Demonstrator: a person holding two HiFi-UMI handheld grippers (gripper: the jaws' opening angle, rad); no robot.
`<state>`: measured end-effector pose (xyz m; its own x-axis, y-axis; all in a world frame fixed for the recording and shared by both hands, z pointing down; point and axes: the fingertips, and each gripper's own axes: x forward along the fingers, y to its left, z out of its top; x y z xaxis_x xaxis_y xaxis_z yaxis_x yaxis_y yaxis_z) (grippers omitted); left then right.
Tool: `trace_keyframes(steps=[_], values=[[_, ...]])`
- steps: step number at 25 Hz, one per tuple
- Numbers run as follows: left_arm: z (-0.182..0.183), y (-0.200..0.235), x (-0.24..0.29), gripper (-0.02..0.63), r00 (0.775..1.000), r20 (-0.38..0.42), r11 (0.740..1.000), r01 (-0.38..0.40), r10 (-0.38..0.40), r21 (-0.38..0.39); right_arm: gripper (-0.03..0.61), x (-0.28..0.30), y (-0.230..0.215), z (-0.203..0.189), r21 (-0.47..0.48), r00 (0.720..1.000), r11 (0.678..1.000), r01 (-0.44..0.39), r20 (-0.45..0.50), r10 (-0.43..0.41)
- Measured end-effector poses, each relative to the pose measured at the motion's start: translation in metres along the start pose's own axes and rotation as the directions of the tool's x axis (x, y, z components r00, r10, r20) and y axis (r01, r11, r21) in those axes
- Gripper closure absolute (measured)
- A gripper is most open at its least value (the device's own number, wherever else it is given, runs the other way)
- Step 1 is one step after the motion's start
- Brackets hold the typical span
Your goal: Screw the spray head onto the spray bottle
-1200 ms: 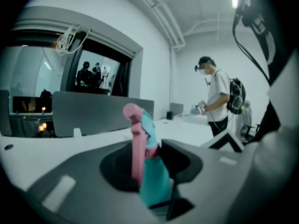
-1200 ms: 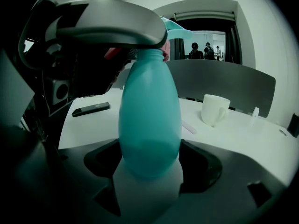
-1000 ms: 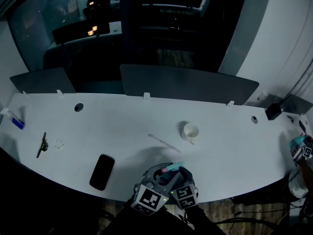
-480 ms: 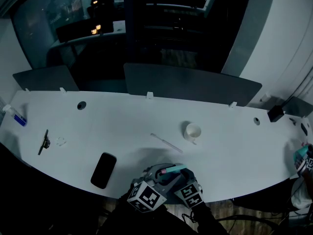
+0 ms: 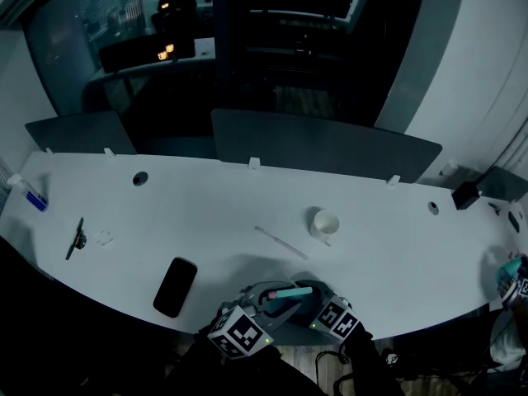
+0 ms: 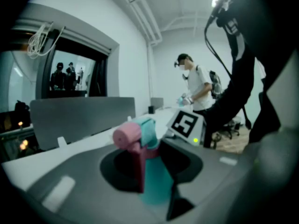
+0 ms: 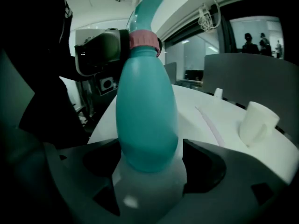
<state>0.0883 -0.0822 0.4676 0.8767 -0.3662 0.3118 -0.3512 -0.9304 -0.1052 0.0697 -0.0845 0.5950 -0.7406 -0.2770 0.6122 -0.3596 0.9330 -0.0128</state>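
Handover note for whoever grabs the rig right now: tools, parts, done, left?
Left tool: shut on the head.
Right tool: shut on the bottle, low on its body.
Both parts are held together by the front edge of the table.
Done: head sits on the bottle's neck, pink collar in place.
Left: can't tell whether the collar is tight. Finish turning, check it, then set the bottle down.
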Motion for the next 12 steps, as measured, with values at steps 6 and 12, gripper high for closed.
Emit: trace_keyframes(steps=[6,12], values=[[-0.006,0.003,0.005,0.479,0.990,0.019,0.985,-0.139,0.141,-0.103,0.185,-0.035,-0.003,0.014,0.267,0.868,0.856,0.444,0.109,-0.484],[0.000,0.004,0.006,0.479,0.971,0.015,0.962,-0.232,0.237,-0.145,0.201,-0.030,-0.006,0.031,0.356,0.753,0.727,0.588,0.088,-0.652]])
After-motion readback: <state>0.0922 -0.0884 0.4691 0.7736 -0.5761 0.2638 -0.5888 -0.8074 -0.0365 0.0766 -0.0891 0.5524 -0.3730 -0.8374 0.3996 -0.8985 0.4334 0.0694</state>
